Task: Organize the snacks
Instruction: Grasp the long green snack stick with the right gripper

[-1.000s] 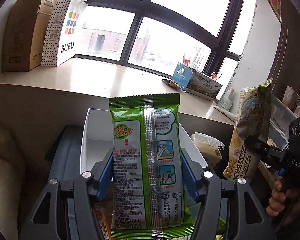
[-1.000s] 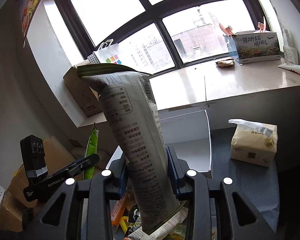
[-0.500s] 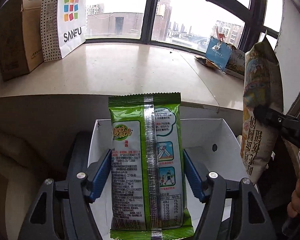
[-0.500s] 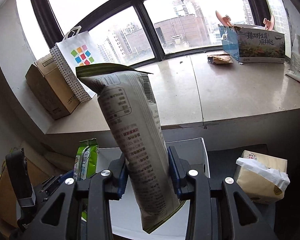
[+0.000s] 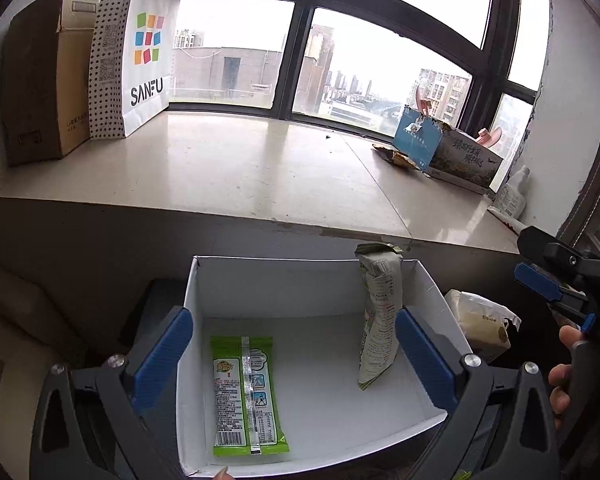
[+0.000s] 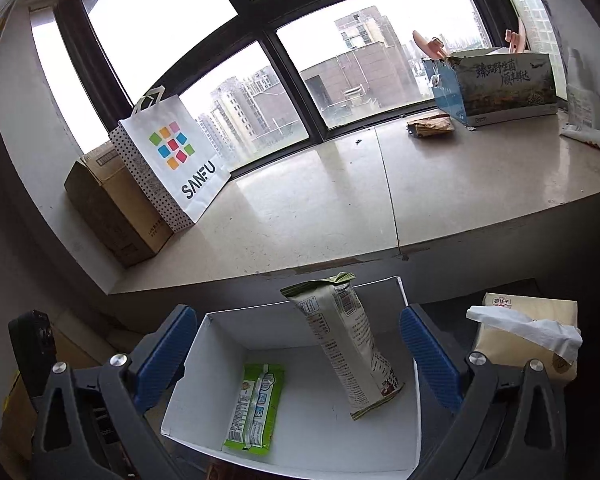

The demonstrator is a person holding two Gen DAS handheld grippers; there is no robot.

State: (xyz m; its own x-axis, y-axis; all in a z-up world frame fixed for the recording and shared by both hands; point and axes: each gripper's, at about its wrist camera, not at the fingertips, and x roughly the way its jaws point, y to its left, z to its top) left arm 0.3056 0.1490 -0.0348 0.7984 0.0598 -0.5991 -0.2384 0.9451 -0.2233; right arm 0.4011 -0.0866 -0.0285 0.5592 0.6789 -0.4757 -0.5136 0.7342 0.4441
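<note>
The white cardboard box [image 5: 432, 304] serves as the landmark: it sits open-topped just below the front edge of the stone window ledge [image 5: 260, 168]. Inside it lie 2 snacks. The green snack packet [image 5: 246, 396] rests flat on the box floor, toward the box's left wall, its back seam facing up. The pale tall snack bag [image 5: 378, 320] stands tilted near the box's right wall, its crimped top rising above the rim and its bottom corner on the floor; in the right wrist view the same bag [image 6: 350, 344] leans with its top toward the box's back wall, well apart from the green packet [image 6: 256, 408].

The left gripper [image 5: 294, 356] hovers above the box with its 2 blue-padded fingers [image 5: 162, 356] spread wide and nothing between them; the green packet lies below and between them, untouched. The right gripper [image 6: 300, 356] is likewise spread wide over the box [image 6: 228, 344], holding nothing, with the tall bag below and between its fingers, nearer the right one. In the left wrist view, the right gripper [image 5: 556, 280] appears to the right of the box, with the person's hand [image 5: 564, 368] on its handle.

A tissue pack [image 6: 528, 336] sits just right of the box. On the ledge behind the box stand a SANFU paper bag [image 5: 136, 60] and a brown carton [image 5: 40, 88] at the left, and a blue printed box [image 5: 448, 152] at the right.
</note>
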